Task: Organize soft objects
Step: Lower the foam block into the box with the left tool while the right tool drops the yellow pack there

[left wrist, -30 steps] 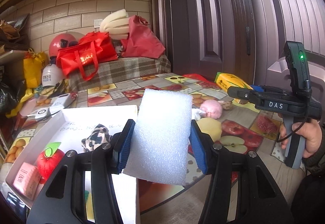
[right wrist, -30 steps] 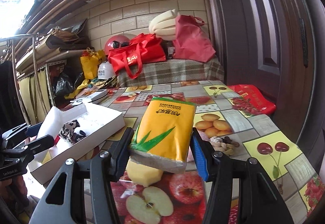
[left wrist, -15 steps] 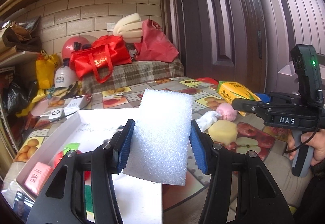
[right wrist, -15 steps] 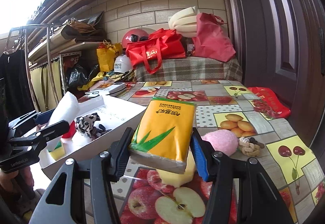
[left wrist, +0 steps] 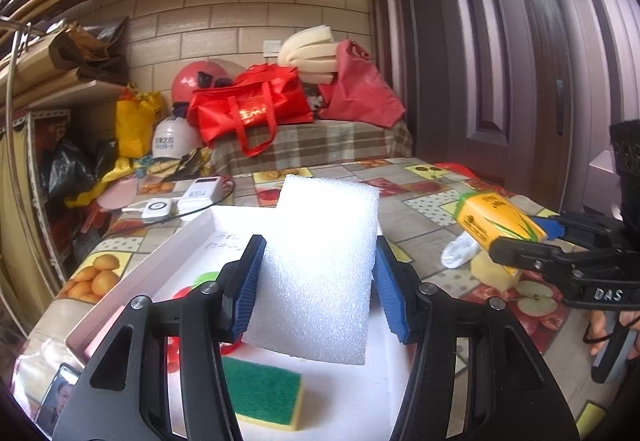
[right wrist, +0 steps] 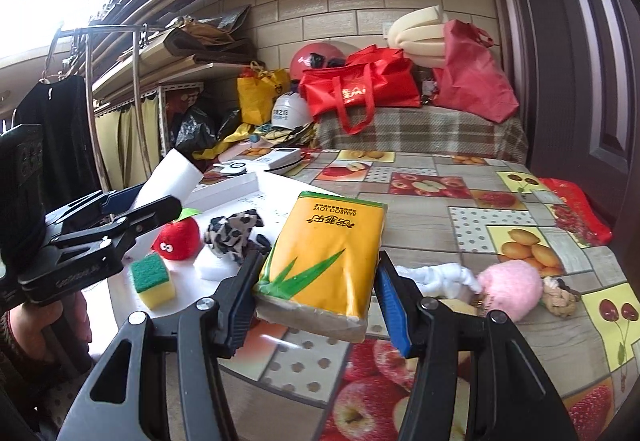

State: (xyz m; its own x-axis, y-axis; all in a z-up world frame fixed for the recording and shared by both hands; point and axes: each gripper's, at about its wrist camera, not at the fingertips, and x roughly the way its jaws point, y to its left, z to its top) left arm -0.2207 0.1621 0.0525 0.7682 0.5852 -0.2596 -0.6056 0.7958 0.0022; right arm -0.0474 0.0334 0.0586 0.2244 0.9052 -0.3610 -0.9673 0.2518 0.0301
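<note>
Both tongs loaded, converging on the white box.

Left tongs (left wrist: 316,281) are clamped part-open on a white foam block (left wrist: 320,265), upright, directly above the white box (left wrist: 188,237); this hand is nearer. Right tongs (right wrist: 318,301) grip a yellow tissue pack (right wrist: 324,261), long axis pointing away from the camera, over the tabletop (right wrist: 472,209) just right of the box. Pack reads "BAMBOO LOVE"; the right tongs' body reads "DAS". Handwriting inside the box is illegible.

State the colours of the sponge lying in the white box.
Green on top of yellow sponge, clearest in the right wrist view.
</note>
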